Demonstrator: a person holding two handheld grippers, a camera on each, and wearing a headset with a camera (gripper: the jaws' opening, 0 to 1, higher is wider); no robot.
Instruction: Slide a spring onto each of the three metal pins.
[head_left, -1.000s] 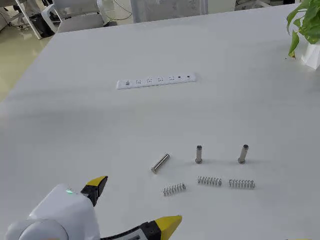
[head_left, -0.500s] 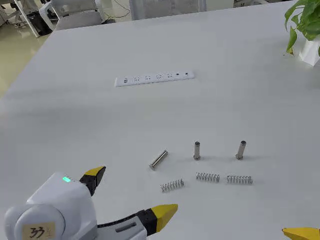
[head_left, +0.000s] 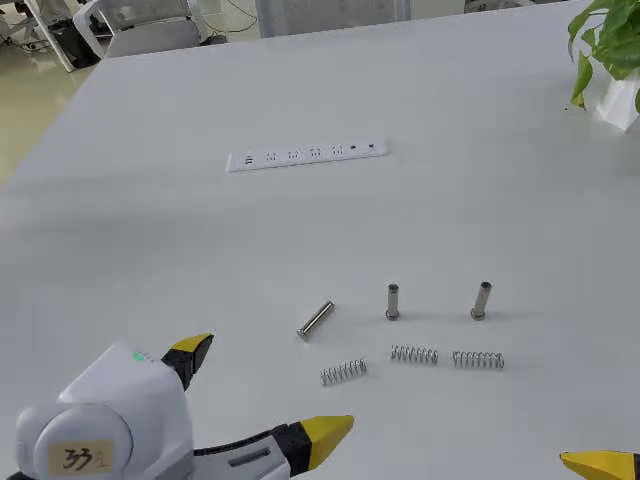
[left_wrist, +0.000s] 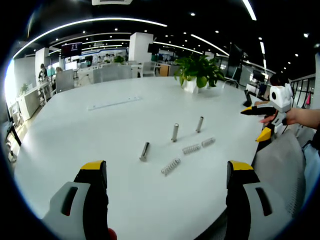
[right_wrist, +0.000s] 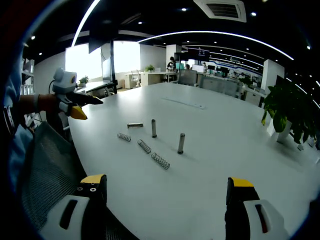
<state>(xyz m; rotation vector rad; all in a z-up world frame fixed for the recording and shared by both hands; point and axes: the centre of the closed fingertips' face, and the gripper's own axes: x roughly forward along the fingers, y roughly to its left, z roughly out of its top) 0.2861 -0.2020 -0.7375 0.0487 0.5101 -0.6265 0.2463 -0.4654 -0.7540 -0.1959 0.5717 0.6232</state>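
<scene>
On the white table (head_left: 150, 230), three metal pins in a row across the head view. At the left end, the lying pin (head_left: 316, 320), flat on its side and angled away. Next to it, the middle pin (head_left: 392, 301), upright on its wider end; then the end pin (head_left: 481, 300), upright too, with a slight lean. All three bare.

Just in front of them, nearer the person, three springs flat on the table, one roughly below each pin. The first spring (head_left: 344, 372) slanted. The second spring (head_left: 414, 354) and the third spring (head_left: 477, 359) almost in line with each other, a small gap between. None touching a pin.

Low in the head view, the left gripper (head_left: 258, 393), yellow-tipped jaws spread wide with nothing between them, hovering by the table's near edge, short of the first spring. At the bottom corner, one yellow tip of the right gripper (head_left: 595, 463). In its own view, jaws likewise spread wide and holding nothing, near the table's edge, with pins and springs well ahead.

Farther back on the table, a white power strip (head_left: 307, 155). At the far corner, a green plant (head_left: 605, 40) in a white pot (head_left: 622, 105)
</scene>
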